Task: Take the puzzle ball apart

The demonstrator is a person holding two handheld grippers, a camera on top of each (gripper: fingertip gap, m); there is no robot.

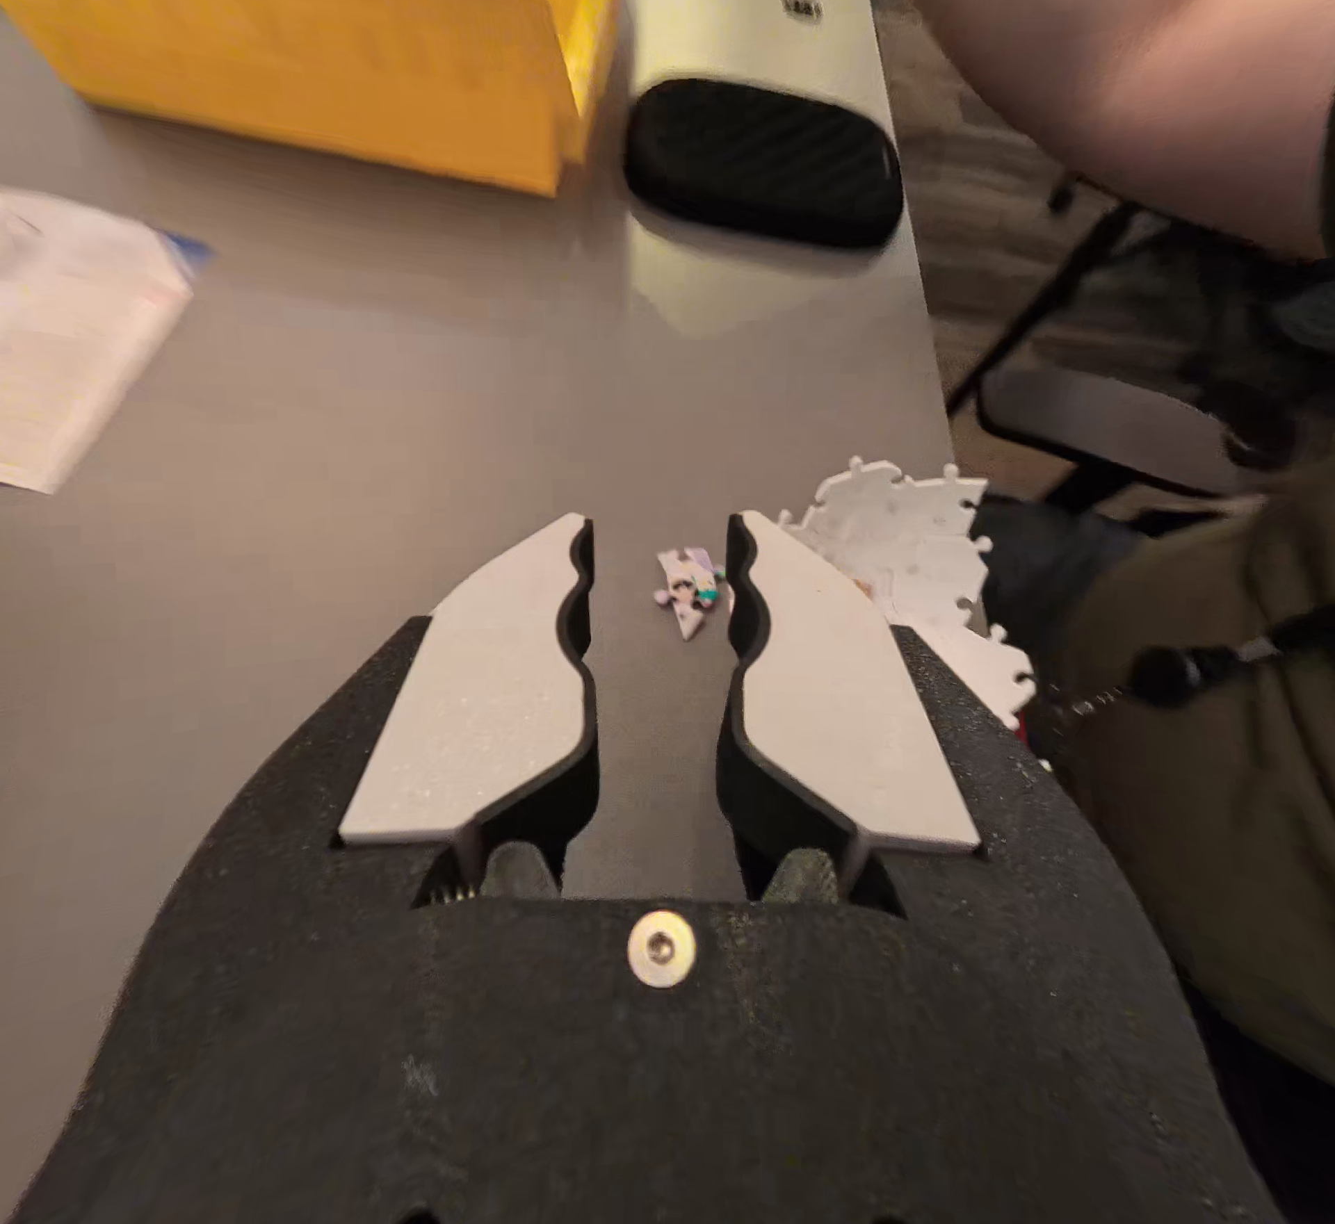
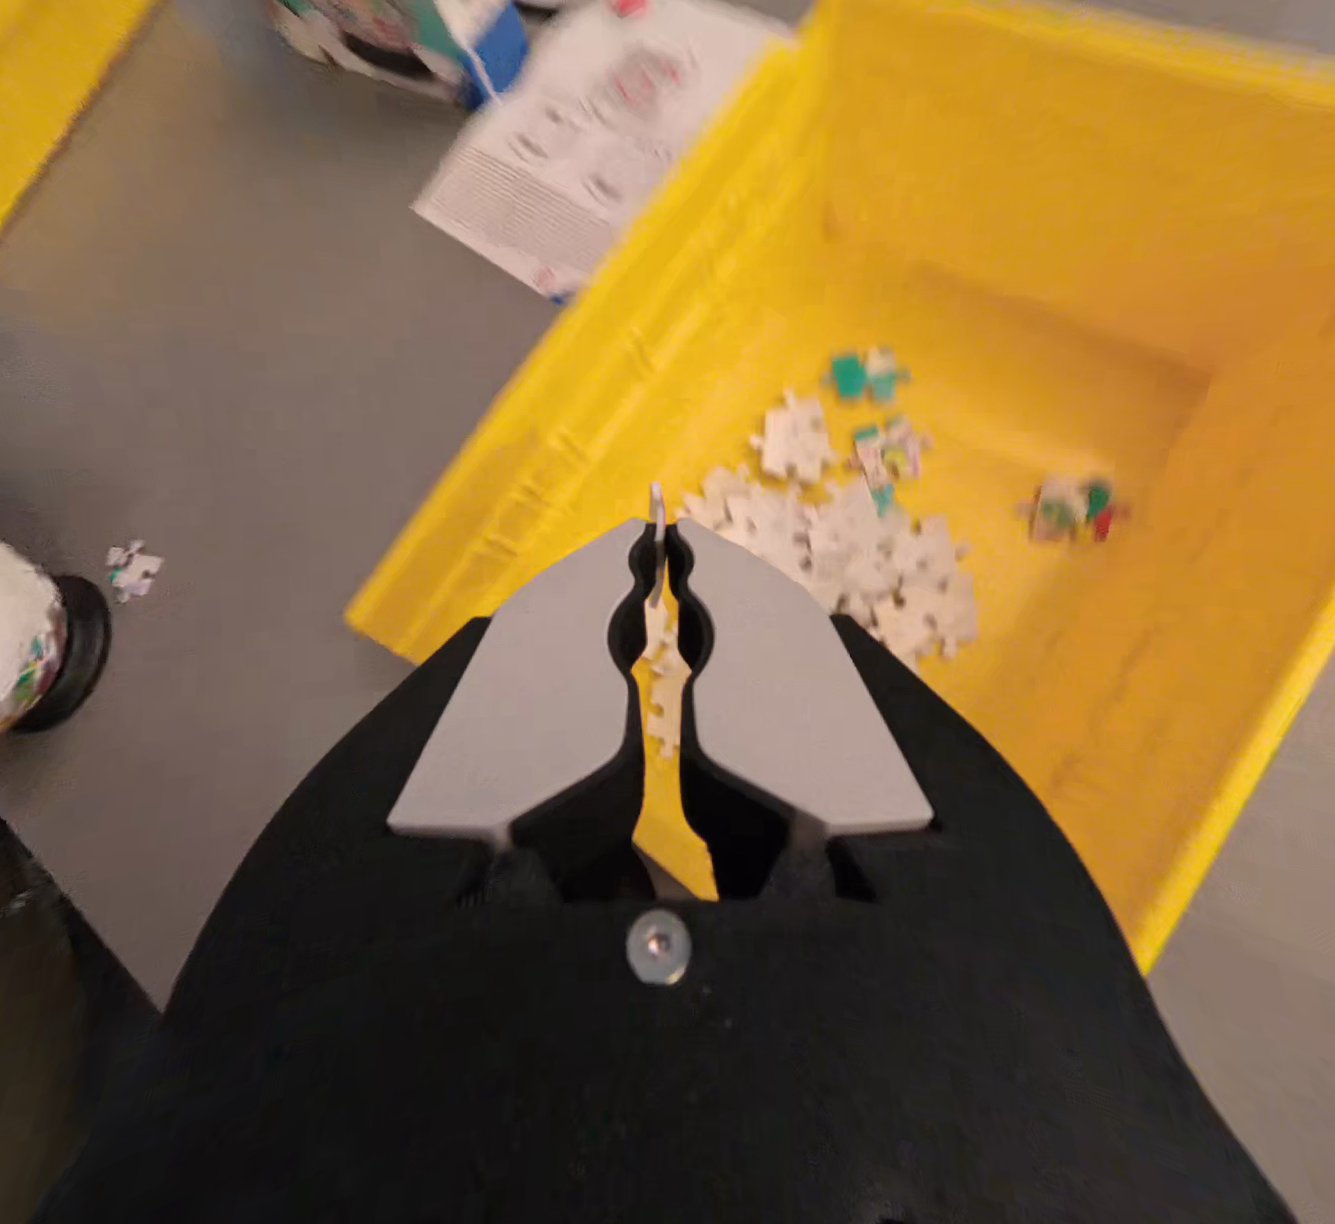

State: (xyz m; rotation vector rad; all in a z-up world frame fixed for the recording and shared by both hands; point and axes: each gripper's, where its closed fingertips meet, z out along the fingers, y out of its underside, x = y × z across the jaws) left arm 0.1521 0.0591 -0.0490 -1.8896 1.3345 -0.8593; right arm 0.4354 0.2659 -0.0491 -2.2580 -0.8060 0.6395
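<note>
The right gripper (image 2: 659,525) is pinched nearly shut on a single thin puzzle piece (image 2: 656,503), held edge-on at its tips above the near rim of the yellow bin (image 2: 549,438). The bin already holds a heap of loose pieces (image 2: 831,539) toward 2 o'clock of the tips. To finish this step well, carry the piece further toward 2 o'clock until the tips are clearly inside the rim, then part the jaws fully so the piece falls clear. The left gripper (image 1: 661,539) is empty, jaws moderately apart, hovering over the grey table (image 1: 397,395); one stray piece (image 1: 686,590) lies on the table between its tips. The partly dismantled puzzle ball (image 1: 896,539) sits at 3 o'clock of the left gripper, near the table edge; in the right wrist view it appears at 9 o'clock on a black stand (image 2: 79,655). The stray piece likely needs collecting afterwards.
</note>
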